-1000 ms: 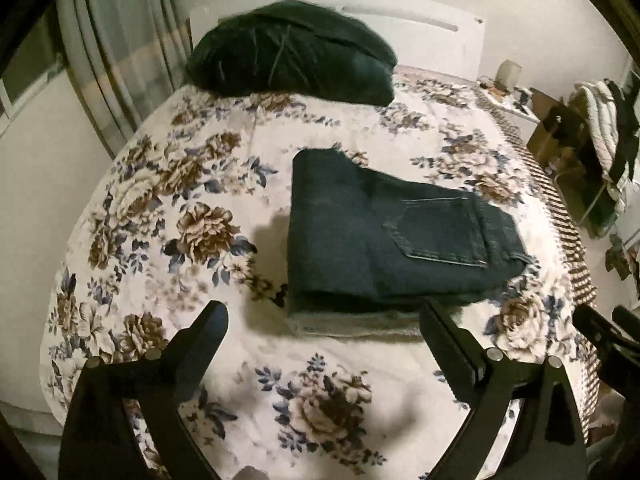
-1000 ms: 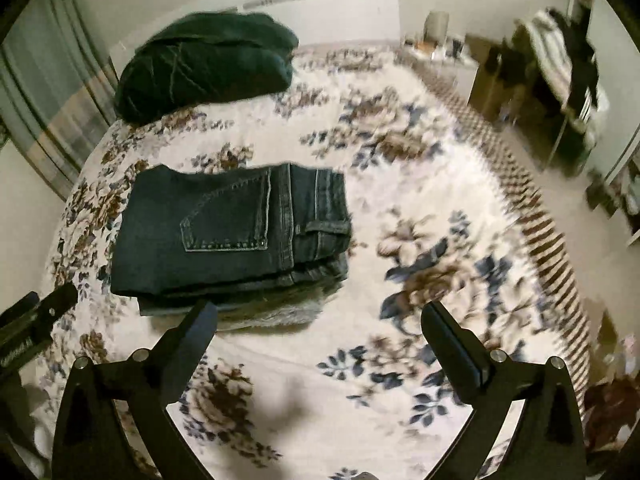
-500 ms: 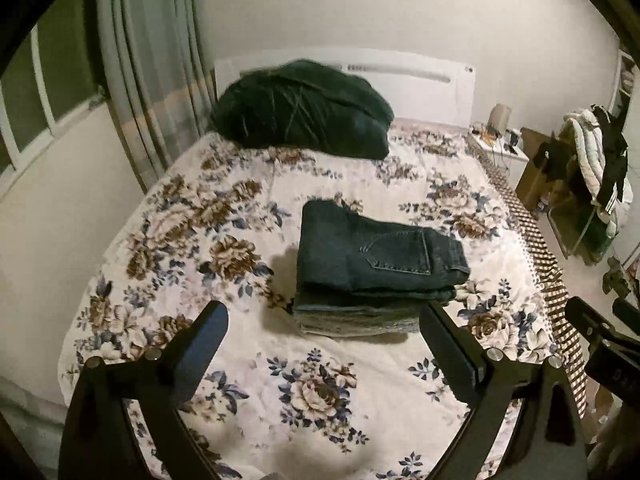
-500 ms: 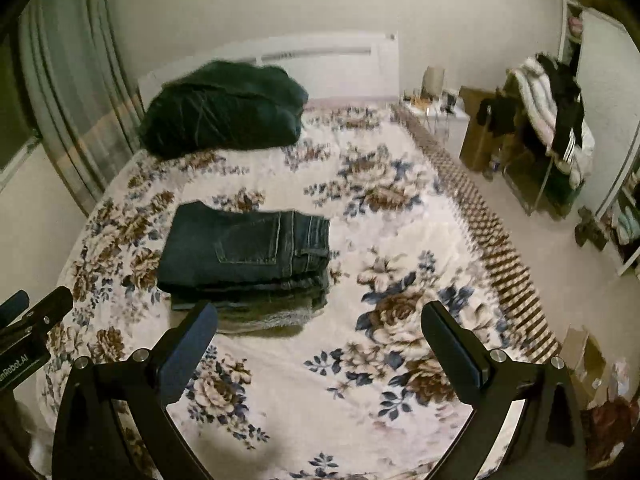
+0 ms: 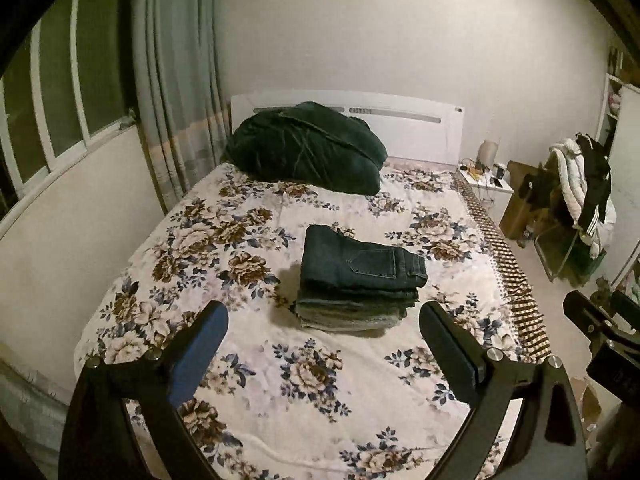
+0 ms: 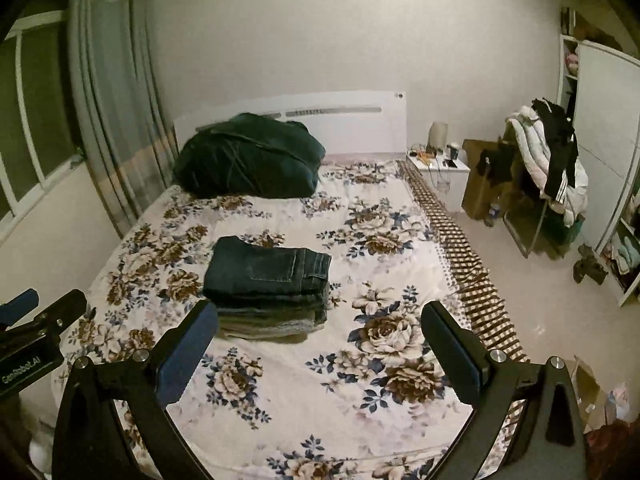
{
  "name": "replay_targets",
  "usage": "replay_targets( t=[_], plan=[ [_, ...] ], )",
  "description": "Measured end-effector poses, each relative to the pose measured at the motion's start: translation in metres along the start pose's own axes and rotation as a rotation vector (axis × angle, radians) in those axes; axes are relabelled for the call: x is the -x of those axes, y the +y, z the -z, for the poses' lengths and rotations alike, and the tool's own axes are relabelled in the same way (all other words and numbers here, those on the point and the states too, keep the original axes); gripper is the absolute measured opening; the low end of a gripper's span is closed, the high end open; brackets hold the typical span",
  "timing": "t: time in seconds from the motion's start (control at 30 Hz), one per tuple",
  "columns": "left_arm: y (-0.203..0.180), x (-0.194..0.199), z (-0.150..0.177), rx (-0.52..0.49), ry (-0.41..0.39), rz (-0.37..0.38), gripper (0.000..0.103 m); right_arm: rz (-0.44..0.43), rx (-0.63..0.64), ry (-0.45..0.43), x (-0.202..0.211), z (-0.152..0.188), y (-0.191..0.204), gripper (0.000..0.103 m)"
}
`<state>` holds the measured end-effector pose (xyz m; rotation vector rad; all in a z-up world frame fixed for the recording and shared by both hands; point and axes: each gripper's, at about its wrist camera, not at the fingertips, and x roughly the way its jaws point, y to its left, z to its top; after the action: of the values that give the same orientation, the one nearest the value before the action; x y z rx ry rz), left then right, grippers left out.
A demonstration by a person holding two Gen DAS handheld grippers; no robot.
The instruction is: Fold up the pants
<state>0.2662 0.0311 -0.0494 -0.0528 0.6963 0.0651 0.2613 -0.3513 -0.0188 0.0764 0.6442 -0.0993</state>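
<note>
Dark blue folded jeans (image 5: 360,266) lie on top of a stack of folded pants in the middle of the floral bed (image 5: 248,364). They also show in the right wrist view (image 6: 268,270). My left gripper (image 5: 322,322) is open and empty, held back above the foot of the bed. My right gripper (image 6: 320,320) is open and empty, also well back from the stack. The right gripper shows at the right edge of the left wrist view (image 5: 600,324); the left gripper shows at the left edge of the right wrist view (image 6: 36,320).
A dark green bundle (image 5: 308,148) lies at the white headboard (image 5: 416,128). Curtains (image 5: 176,80) and a window are on the left. A nightstand (image 6: 440,170), a cardboard box (image 6: 480,184) and a clothes-laden rack (image 6: 548,168) stand right of the bed.
Both grippers have pulled back and up from the stack of pants, so more of the bed and room shows. The folded jeans stay in place.
</note>
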Motion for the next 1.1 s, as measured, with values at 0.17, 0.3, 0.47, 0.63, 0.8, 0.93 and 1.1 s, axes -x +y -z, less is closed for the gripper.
replay_targets(
  t=[0.17, 0.3, 0.47, 0.63, 0.8, 0.93, 1.1],
  plan=[
    [0.007, 0.036, 0.002, 0.005, -0.034, -0.014, 0.098, -0.005, 0.005, -0.03, 0.058, 0.003, 0.003, 0.103],
    [0.016, 0.061, 0.002, 0.003, -0.061, -0.015, 0.098, 0.006, 0.015, -0.061, 0.096, 0.007, 0.012, 0.103],
    [0.024, 0.079, 0.005, -0.011, -0.071, -0.021, 0.098, 0.0, 0.022, -0.072, 0.129, 0.012, 0.025, 0.103],
    [0.027, 0.088, 0.009, -0.017, -0.077, -0.001, 0.103, 0.005, 0.036, -0.1, 0.149, 0.011, 0.037, 0.103],
    [0.032, 0.092, 0.011, -0.018, -0.074, -0.007, 0.103, 0.01, 0.036, -0.116, 0.156, 0.008, 0.043, 0.103],
    [0.037, 0.094, 0.013, -0.02, -0.071, -0.008, 0.103, 0.014, 0.036, -0.119, 0.157, 0.007, 0.045, 0.103],
    [0.04, 0.097, 0.013, -0.02, -0.068, -0.01, 0.103, 0.012, 0.041, -0.121, 0.161, 0.007, 0.049, 0.103]
  ],
)
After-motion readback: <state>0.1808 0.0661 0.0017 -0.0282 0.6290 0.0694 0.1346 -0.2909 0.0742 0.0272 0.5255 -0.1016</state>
